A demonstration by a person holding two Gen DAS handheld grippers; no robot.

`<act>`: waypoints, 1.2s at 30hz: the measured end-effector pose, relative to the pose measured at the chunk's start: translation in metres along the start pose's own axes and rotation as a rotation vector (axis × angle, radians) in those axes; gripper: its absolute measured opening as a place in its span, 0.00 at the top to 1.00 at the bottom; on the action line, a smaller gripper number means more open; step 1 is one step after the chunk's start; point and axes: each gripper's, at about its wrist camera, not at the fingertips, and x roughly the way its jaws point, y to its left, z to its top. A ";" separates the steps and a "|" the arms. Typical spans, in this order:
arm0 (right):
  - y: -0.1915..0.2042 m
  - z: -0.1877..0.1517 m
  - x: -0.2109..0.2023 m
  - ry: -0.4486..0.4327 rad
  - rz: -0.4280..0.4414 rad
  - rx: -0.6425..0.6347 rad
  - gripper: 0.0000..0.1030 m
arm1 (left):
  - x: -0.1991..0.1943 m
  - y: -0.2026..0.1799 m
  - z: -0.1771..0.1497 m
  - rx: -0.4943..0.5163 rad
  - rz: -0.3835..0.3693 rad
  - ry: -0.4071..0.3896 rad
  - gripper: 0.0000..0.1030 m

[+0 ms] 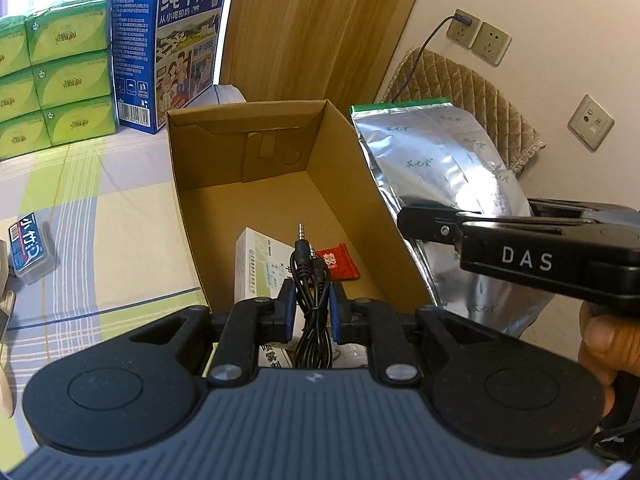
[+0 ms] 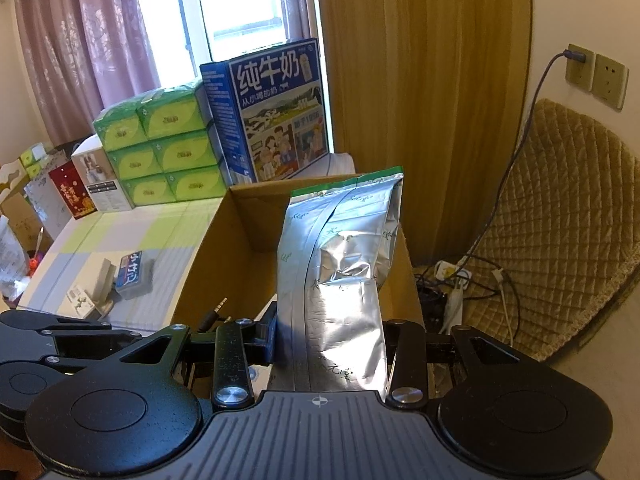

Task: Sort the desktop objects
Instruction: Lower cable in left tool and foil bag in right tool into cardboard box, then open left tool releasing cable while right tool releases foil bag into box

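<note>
1. The cardboard box [image 1: 248, 184] sits open on the counter [image 1: 100, 200]; keep both loads over its mouth.
2. The right hand-held gripper [image 2: 328, 340] is clamped on the foil bag [image 2: 340, 264]; lower it in upright.
3. The left hand-held gripper [image 1: 312, 304] pinches the black cable [image 1: 310, 280] above the box floor; release low.

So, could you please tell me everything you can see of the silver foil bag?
The silver foil bag is a tall, crinkled pouch of shiny metallic film with a green strip along its sealed top, a lengthwise seam and small green printed characters. The right gripper is clamped on its lower part and holds it upright, leaning slightly, at the right wall of the open cardboard box. In the left wrist view it looks puffed and full.
</note>
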 end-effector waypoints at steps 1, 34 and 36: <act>-0.001 0.000 0.002 0.000 -0.003 0.003 0.65 | 0.002 0.001 0.002 0.001 -0.002 0.001 0.87; 0.001 0.007 0.016 -0.042 -0.005 0.016 0.41 | -0.020 0.035 -0.010 -0.028 0.036 -0.058 0.61; 0.002 0.005 0.007 -0.051 -0.008 0.017 0.39 | -0.026 0.035 -0.012 -0.031 0.041 -0.062 0.57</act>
